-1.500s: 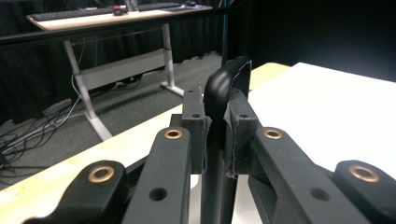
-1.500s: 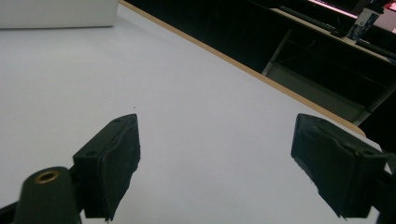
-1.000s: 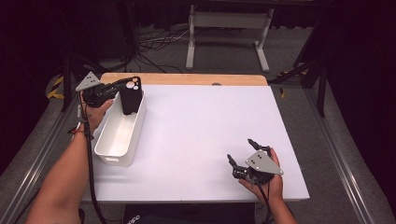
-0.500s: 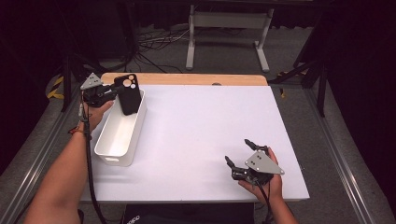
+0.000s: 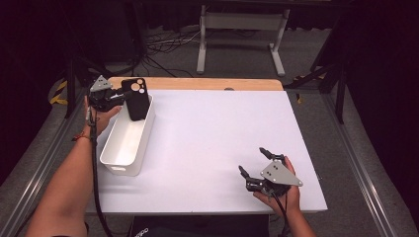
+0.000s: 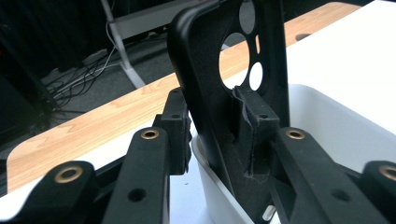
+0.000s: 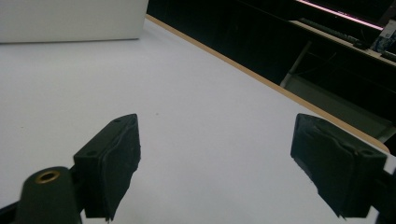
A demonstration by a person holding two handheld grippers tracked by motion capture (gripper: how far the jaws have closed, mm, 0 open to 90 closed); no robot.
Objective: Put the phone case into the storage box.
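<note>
Releasing the black plastic phone case [image 5: 136, 98] upright into the white oblong plastic bin [image 5: 123, 148] at the desk's [image 5: 217, 133] ten o'clock, the left hand-held gripper's [image 5: 120, 93] jaws have just been opening, case between them; next, withdraw clear. The right hand-held gripper [image 5: 254, 163] rests spread at five o'clock.

bin [image 5: 127, 144]: blocks the frame's left side; phone case [image 5: 136, 98] stands upright in its far end
table [image 5: 207, 128]: bare across centre and right

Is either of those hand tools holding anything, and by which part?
The left tool has a black phone case between its jaws, just opening; a gap shows at one pad. The right tool holds nothing.
</note>
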